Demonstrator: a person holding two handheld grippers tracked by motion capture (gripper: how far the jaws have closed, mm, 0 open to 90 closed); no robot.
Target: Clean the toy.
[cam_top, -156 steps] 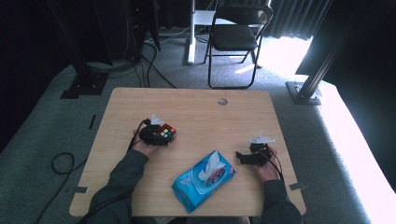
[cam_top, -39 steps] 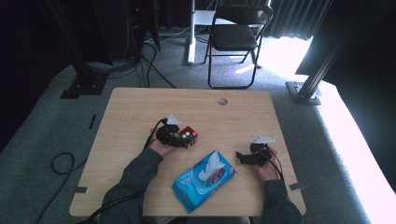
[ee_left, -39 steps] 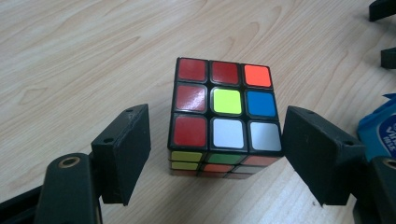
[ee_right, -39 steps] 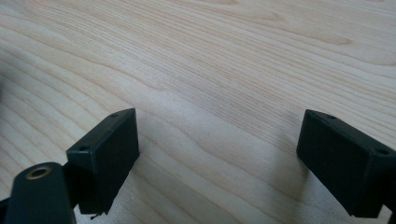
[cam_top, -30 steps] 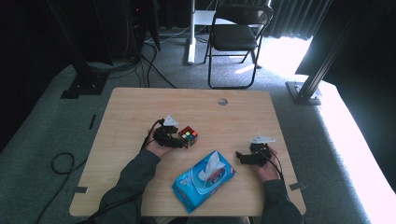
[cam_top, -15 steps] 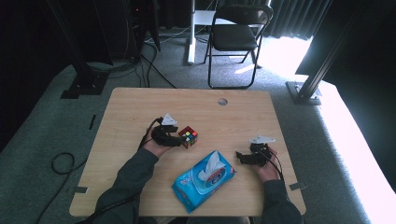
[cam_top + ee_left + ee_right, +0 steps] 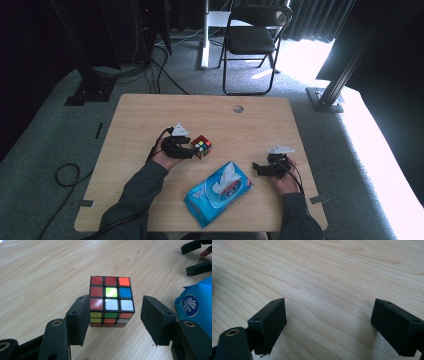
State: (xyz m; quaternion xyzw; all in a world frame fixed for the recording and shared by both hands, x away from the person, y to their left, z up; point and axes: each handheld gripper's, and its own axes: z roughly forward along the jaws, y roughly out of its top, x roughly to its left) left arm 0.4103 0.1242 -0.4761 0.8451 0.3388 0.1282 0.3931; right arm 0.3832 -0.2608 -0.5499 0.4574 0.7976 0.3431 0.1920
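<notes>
Since a few seconds back, the left gripper slid right across the table with the Rubik's cube. Its jaws have just been closing around it; one pad looks right against the cube, the other stands off. Cube sits flat near mid-table, no long axis, a corner edge facing the gripper. Wipes pack lies diagonal. Right gripper rests wide open, nothing in it.

Looks like a recording studio or lab setup: black curtains along the top, metal rig stands upper left, cables on grey carpet, folding chair behind the wooden tabletop.
</notes>
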